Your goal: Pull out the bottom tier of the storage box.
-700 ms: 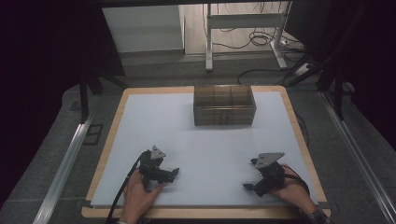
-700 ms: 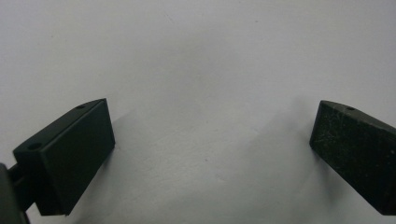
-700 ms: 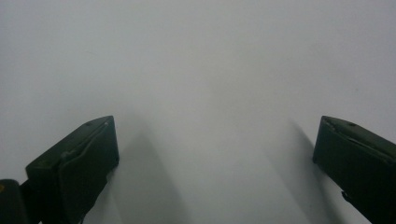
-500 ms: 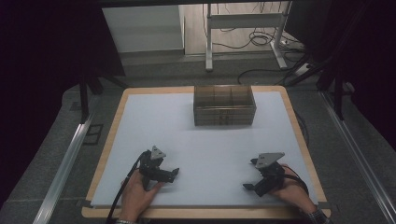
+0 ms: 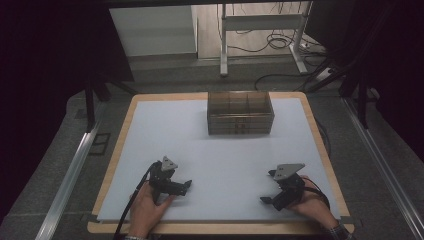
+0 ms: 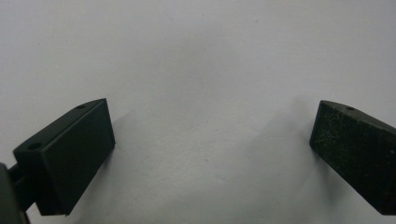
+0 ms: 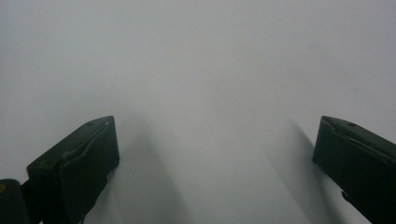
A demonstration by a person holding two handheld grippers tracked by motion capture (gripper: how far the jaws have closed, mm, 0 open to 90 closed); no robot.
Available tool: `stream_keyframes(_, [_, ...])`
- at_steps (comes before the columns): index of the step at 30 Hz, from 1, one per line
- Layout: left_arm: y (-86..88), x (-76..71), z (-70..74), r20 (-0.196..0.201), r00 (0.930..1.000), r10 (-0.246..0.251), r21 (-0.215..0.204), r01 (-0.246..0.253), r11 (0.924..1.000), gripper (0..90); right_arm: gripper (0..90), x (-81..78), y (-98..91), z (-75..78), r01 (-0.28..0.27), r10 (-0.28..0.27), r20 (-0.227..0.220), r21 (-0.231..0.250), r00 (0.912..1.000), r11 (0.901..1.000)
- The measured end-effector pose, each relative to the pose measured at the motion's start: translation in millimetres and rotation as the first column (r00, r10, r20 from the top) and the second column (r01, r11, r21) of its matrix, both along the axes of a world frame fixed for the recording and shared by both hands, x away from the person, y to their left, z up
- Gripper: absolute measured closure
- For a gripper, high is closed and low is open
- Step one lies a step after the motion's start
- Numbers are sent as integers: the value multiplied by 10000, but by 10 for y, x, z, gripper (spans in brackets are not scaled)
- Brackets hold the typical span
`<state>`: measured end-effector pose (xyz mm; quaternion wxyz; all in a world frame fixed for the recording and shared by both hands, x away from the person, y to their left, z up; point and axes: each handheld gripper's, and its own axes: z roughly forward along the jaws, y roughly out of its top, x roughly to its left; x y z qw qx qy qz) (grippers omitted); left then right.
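At the near edge of the table, the left gripper (image 5: 176,186) is held in the person's left hand (image 5: 149,207), low over the white sheet (image 5: 225,155) that covers the wooden tabletop. In the left gripper view, its two black jaws are seen spread wide, released, with bare sheet between them (image 6: 210,140). The right gripper (image 5: 276,192) is held in the right hand (image 5: 311,210) at the near right of the sheet, well apart from the left gripper. In the right gripper view, its jaws are likewise seen fully parted, with nothing grasped and plain white surface between them (image 7: 215,154). A black cable (image 5: 131,210) is trailed from the left gripper toward the near table edge.

Farther off, at the far middle of the sheet, a dark translucent plastic box with inner compartments (image 5: 240,113) is set upright. It is well apart from both grippers, and nothing is placed between it and them. The compartment contents cannot be told.

Beyond the table, a white metal frame (image 5: 260,22) and loose cables (image 5: 260,45) are seen on the floor. No legible writing is shown.
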<state>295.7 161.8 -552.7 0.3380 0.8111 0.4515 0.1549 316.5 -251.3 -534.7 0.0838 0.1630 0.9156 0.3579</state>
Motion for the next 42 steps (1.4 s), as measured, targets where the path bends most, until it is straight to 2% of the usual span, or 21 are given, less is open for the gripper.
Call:
stream_keyframes(10, [0,1,0,-3,10000,-3,0,3,10000,0,14,-3,0,6,-27,27,-12,6,10000,10000])
stream_keyframes(24, [0,1,0,-4,10000,-1,-1,1,10000,0,157,-15,-13,94,-42,43,20,-51,10000,10000])
stream_keyframes(30, [0,1,0,-3,10000,0,-2,0,10000,0,205,11,-12,165,87,-82,288,-177,9996,9998])
stream_keyframes(34, [0,1,1,-5,10000,-4,3,4,10000,0,234,35,-2,203,151,-128,635,-357,9979,9992])
stream_keyframes(35, [0,1,0,-6,10000,-2,0,2,10000,0,247,42,5,227,191,-148,842,-501,9963,9986])
stream_keyframes(36, [0,1,0,-6,10000,-2,0,2,10000,0,247,42,5,227,191,-148,842,-501,9963,9986])
stream_keyframes(37, [0,1,0,-6,10000,0,-1,0,10000,0,261,54,16,243,238,-168,1042,-656,9944,9976])
stream_keyframes(42, [0,1,1,-7,10000,0,1,0,10000,0,286,91,32,256,267,-147,1333,-883,9910,9957])
